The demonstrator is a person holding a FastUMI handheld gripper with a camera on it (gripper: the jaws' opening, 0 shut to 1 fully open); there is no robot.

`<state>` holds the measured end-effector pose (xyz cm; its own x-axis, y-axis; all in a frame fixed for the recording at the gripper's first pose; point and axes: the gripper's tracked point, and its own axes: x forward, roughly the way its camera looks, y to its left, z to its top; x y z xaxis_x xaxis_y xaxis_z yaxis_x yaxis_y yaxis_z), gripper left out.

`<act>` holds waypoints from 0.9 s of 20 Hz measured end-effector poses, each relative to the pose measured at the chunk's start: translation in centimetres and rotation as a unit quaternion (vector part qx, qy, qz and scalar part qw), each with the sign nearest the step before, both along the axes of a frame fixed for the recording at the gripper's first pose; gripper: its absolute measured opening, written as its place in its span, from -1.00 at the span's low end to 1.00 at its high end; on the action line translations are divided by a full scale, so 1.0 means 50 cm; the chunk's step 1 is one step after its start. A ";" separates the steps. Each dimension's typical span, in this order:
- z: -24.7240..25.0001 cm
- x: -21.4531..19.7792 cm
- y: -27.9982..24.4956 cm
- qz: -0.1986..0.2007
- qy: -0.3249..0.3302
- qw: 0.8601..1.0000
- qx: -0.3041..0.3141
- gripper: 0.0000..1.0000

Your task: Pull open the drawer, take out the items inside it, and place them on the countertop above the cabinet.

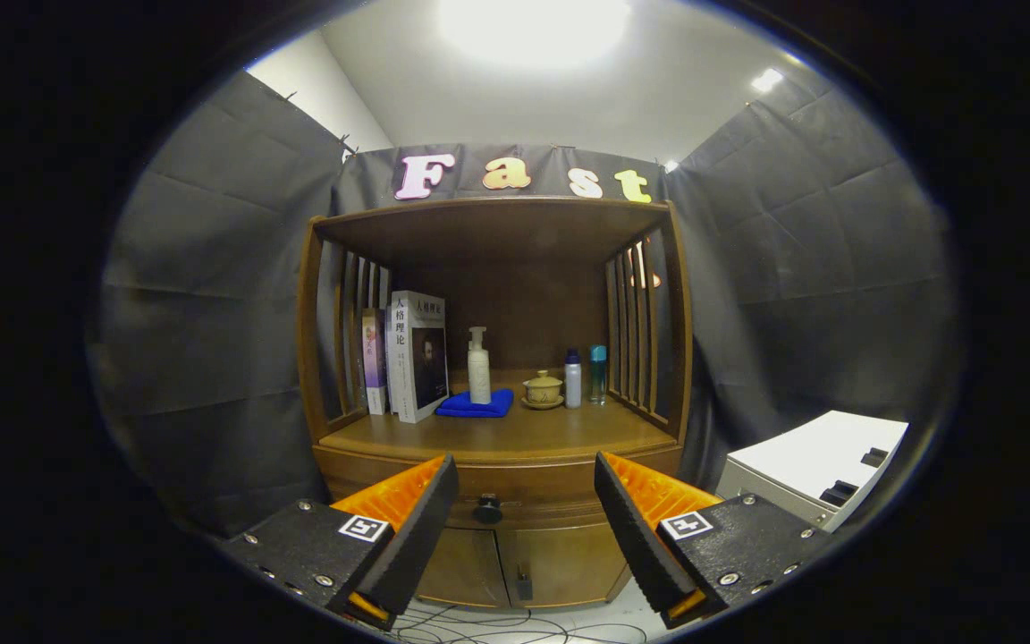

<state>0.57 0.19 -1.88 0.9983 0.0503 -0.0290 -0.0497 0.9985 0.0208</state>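
While the drawer (497,494) is sitting closed at lower centre, its dark knob (487,509) is lying between the fingers, beyond their tips. Gripper (526,483): spread wide and grasping nothing, seemingly aiming to straddle that knob. Countertop (515,436), mid-frame: books (415,354), pump bottle (478,365) on blue cloth (476,404), lidded cup (543,389), two small bottles (585,376) crowding the rear, leaving front boards free. Drawer contents: hidden.

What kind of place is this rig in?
Likely a staged recording booth dressed as a home corner: dark cloth walls, a wooden cabinet with books and a tea cup. The open claw frames the drawer knob.
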 end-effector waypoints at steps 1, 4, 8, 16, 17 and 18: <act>0.000 0.001 0.001 0.003 -0.001 1.000 0.002 0.89; -0.017 0.011 0.007 0.017 0.003 1.000 0.004 0.89; -0.047 0.044 0.024 0.027 0.015 1.000 0.005 0.89; -0.164 0.252 0.061 0.017 0.081 0.997 0.005 0.90; -0.177 0.270 0.068 0.018 0.092 0.996 0.002 0.90; -0.205 0.285 0.074 0.020 0.104 0.994 0.002 0.90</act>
